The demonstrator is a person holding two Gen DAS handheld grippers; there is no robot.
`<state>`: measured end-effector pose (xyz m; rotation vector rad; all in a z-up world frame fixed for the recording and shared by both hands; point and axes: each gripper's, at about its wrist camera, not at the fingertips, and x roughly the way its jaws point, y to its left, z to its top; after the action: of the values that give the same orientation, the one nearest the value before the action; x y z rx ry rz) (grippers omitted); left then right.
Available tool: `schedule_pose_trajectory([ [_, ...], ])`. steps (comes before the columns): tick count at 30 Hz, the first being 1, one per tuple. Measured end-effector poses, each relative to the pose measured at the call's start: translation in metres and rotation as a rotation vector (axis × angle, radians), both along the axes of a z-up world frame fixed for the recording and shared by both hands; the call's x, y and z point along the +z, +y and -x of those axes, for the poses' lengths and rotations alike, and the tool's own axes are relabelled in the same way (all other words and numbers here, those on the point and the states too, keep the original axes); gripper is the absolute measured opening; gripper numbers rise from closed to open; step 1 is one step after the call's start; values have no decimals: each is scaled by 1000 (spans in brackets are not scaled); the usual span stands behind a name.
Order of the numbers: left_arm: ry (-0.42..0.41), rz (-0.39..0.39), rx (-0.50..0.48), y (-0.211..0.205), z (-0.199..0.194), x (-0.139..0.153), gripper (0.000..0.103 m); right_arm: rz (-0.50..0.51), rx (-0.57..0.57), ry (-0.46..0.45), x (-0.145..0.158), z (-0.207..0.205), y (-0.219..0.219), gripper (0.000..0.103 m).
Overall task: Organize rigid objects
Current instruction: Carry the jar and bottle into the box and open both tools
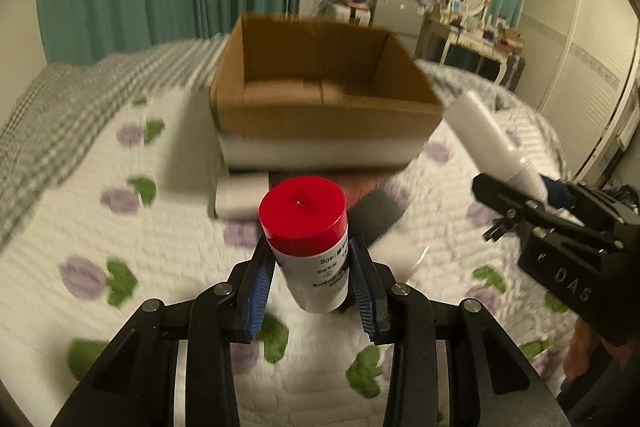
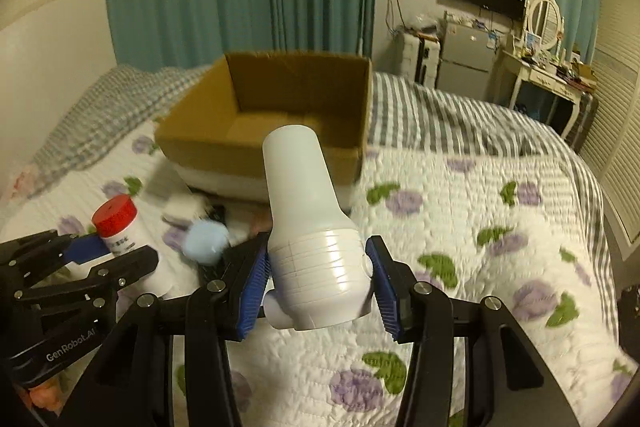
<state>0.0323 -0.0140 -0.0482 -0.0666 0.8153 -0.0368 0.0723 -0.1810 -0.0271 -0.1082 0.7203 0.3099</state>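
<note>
Left gripper (image 1: 311, 277) clamps red-capped bottle (image 1: 308, 239) mid-body | right gripper (image 2: 318, 281) clamps white bottle (image 2: 310, 227) at ridged base | both near side of cardboard box (image 1: 320, 87) | likely light, stiff, slippery plastic.

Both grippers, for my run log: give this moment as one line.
left gripper: shut on red-capped bottle | right gripper: shut on white bottle | cardboard box: empty

The quilt (image 1: 168, 251) is smearing into blur around the lifted grippers. The things lying below the cardboard box (image 1: 324, 107) are blurring too much to name, the pale blue lump (image 2: 206, 241) among them. The red-capped bottle (image 1: 308, 247) is showing print too small to read. Clutter on the dressing table (image 2: 548, 75) is staying indistinct.
</note>
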Motion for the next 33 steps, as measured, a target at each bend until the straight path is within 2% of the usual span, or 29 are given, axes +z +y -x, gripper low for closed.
schedule_pose_trajectory([
  [7, -108, -21, -26, 0, -44, 58, 38, -32, 43, -69, 52, -38, 5, 48],
  [12, -106, -45, -34, 4, -90, 70, 38, -29, 57, -96, 68, -83, 14, 48],
  [17, -77, -88, -67, 2, -145, 59, 38, -22, 56, -64, 54, -130, 29, 48],
  [22, -29, -104, -95, 1, -190, 30, 38, -4, 58, -9, 22, -176, 42, 48],
  [26, 2, -110, -99, 5, -214, 9, 38, -2, 78, 45, -1, -208, 49, 48],
  [29, 15, -118, -99, 5, -226, 0, 38, 12, 84, 34, -9, -222, 56, 48],
  [31, 15, -109, -97, 7, -227, -3, 39, -14, 89, 20, -8, -224, 55, 49],
  [33, 18, -78, -104, 10, -227, -3, 41, -60, 78, 33, -5, -227, 49, 59],
])
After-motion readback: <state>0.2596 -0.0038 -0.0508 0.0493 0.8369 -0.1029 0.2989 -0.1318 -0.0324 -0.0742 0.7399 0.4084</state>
